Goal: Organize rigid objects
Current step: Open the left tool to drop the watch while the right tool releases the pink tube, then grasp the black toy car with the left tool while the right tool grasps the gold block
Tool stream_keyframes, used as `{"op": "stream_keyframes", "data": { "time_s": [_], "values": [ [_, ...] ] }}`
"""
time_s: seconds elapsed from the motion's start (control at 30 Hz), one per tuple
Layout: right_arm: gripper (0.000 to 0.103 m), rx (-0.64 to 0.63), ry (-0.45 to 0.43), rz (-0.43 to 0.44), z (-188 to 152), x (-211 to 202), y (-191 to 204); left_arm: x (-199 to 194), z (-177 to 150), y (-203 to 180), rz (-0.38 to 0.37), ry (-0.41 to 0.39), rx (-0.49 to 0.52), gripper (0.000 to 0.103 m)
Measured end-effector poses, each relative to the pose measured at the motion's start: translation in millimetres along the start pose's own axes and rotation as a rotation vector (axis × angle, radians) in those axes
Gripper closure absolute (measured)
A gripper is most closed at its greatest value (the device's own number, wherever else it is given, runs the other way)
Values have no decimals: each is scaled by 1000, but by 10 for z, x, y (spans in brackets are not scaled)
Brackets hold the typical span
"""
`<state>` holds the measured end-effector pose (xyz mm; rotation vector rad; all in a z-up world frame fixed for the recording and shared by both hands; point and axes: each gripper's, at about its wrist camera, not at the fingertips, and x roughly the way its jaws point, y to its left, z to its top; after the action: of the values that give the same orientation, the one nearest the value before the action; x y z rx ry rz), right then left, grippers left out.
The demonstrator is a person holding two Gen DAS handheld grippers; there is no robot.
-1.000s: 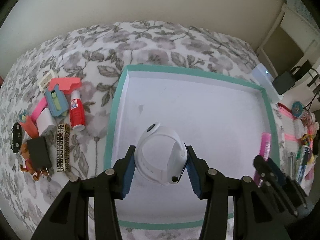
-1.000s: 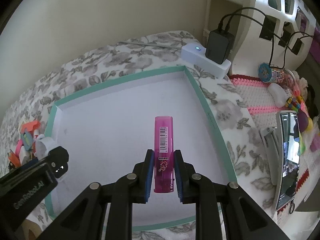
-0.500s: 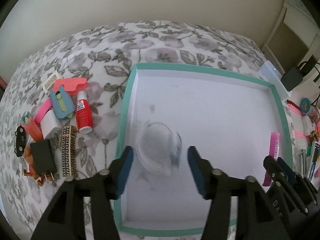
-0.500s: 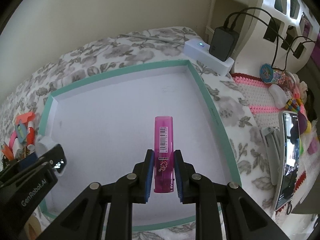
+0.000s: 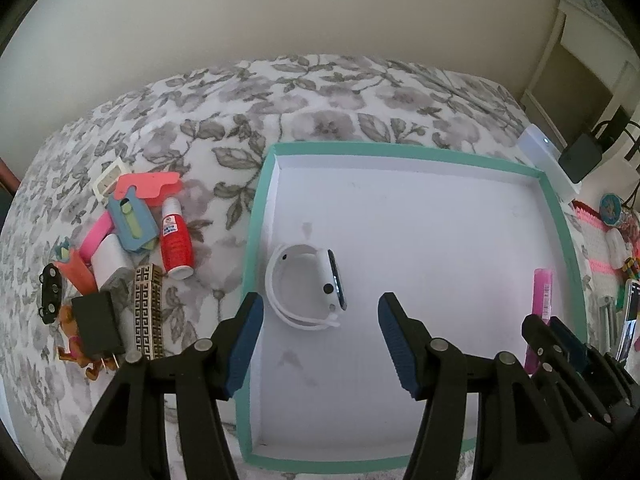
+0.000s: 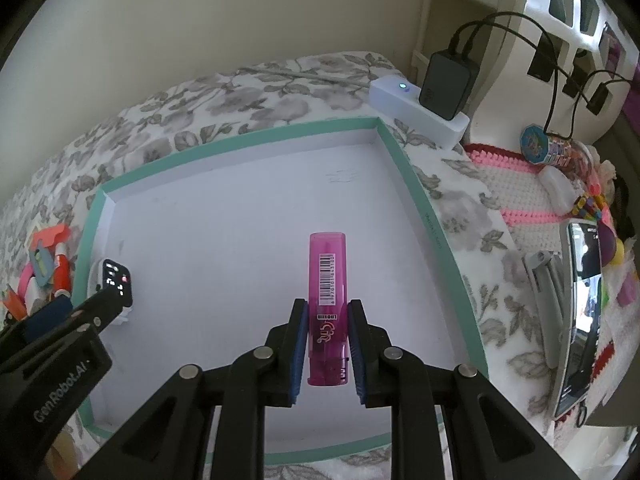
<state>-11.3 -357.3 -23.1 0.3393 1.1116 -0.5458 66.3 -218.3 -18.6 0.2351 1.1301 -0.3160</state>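
A white smartwatch (image 5: 304, 288) lies on its side in the white tray with a teal rim (image 5: 256, 240), near the tray's left wall. My left gripper (image 5: 320, 304) hovers above it, open, its blue pads clear of the watch on both sides. My right gripper (image 6: 328, 308) is shut on a pink translucent lighter (image 6: 327, 264), held over the tray's right half and pointing away from me. The right wrist view also shows the watch (image 6: 114, 282) with its screen lit, partly behind the left gripper (image 6: 80, 320). The lighter (image 5: 542, 296) appears at the right edge of the left wrist view.
Left of the tray on the floral bedspread lies a pile: a red bottle (image 5: 176, 244), a gold patterned box (image 5: 147, 316), a black charger (image 5: 96, 328), blue and pink cases (image 5: 132, 220). Right of the tray are a white power strip (image 6: 416, 116), a pink crochet mat and a phone (image 6: 580, 308).
My left gripper opened and let go of the white watch, which dropped onto the tray floor near the left wall. The right gripper still holds the lighter in the same place.
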Motion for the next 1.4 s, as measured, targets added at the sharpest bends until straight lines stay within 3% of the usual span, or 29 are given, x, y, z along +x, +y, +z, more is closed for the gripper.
{"op": "stream_keyframes", "data": {
  "time_s": [0.2,0.27,0.37,0.43,0.6,0.67,0.9,0.97,1.2,1.4],
  "values": [
    [76,13,-6,-7,4,-2,-24,-33,10,43,10,-10,-19,42],
    [57,19,-10,-4,7,-8,-28,-44,13,65,16,-14,-27,40],
    [54,16,-16,-10,6,-18,-17,-53,20,107,17,-15,-46,25],
    [54,13,-19,-11,5,-25,-9,-70,26,142,12,-21,-60,25],
    [35,21,-24,-3,4,-25,-5,-130,52,241,27,-44,-90,23],
    [30,25,-25,4,3,-24,-5,-152,61,303,44,-52,-108,15],
    [10,37,-29,22,-2,-17,9,-177,75,518,96,-60,-163,15],
    [2,43,-27,35,-10,-9,17,-171,74,572,97,-58,-180,8],
    [0,42,-42,74,-19,-22,80,-221,80,687,86,-92,-218,7],
    [0,13,-115,61,28,-162,151,-250,85,822,74,-113,-251,7]
  ]
}}
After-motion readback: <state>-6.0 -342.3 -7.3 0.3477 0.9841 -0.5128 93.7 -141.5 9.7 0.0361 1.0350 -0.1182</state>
